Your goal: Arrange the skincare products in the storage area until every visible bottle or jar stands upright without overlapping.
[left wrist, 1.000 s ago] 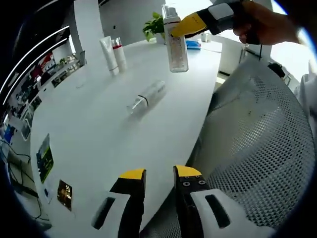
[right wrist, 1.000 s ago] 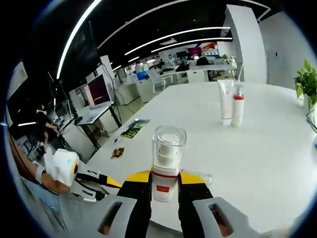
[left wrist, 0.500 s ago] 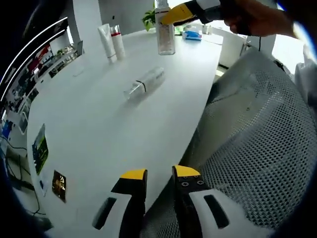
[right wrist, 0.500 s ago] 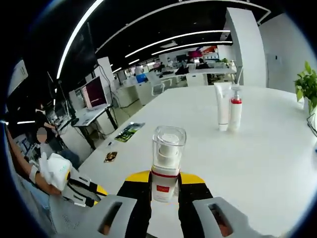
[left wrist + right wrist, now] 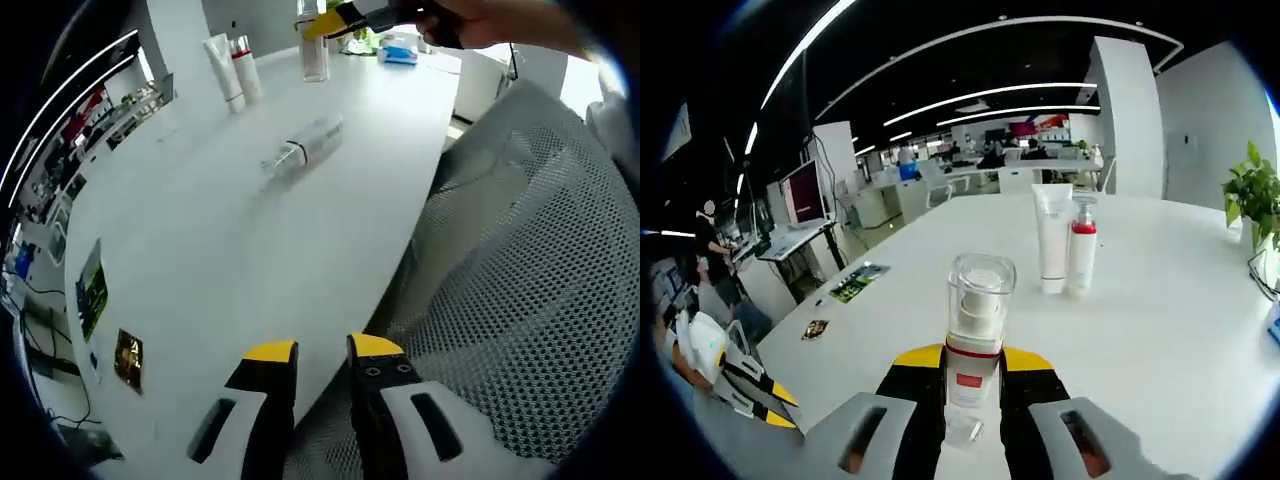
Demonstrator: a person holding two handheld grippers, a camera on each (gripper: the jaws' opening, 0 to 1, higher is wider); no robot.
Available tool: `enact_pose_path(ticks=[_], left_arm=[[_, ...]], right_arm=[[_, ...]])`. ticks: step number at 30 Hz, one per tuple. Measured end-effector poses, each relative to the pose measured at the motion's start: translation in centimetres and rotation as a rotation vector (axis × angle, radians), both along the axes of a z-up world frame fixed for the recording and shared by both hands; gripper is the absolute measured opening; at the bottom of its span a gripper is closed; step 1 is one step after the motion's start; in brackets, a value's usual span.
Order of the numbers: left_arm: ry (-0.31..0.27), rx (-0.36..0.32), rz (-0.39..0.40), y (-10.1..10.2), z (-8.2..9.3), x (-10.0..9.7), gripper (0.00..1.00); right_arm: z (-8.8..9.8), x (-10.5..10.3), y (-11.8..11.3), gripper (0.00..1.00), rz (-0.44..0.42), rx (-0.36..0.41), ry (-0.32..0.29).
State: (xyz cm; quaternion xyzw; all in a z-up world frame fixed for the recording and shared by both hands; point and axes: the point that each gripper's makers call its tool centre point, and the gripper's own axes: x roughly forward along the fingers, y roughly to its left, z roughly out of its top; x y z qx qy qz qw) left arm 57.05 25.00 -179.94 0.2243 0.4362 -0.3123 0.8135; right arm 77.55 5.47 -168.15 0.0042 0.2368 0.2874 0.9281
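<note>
Right gripper view: right gripper clamped on a clear pump bottle with red label and clear cap, held upright over the white table. At 1 o'clock from it, well apart, a white tube standing on its cap, and just beside that a red-collared pump bottle, upright. At 8 o'clock, near the table edge, the left gripper. At 3 o'clock, a green plant.

Left gripper view: left gripper narrowly parted, holding nothing, hanging beside the table edge above a grey mesh chair. At 12 o'clock, a clear bottle lying on its side on the tabletop. Farther on, white tube and red-collared bottle upright side by side. Near the top, held clear pump bottle in the right gripper, a hand behind it.
</note>
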Motion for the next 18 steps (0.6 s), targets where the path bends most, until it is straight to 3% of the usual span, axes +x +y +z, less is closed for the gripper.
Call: enact_pose_path(ticks=[13,18], left_arm=[[-0.009,0.031,0.007,0.6,0.0,0.3,0.16],[-0.005,0.036,0.007,0.8,-0.1,0.4,0.16]], right_arm=[[-1.9,4.7,0.8,0.13,0.006,-0.042,-0.041],[-2.4,7.5,0.5,0.13,-0.006,-0.078,-0.06]])
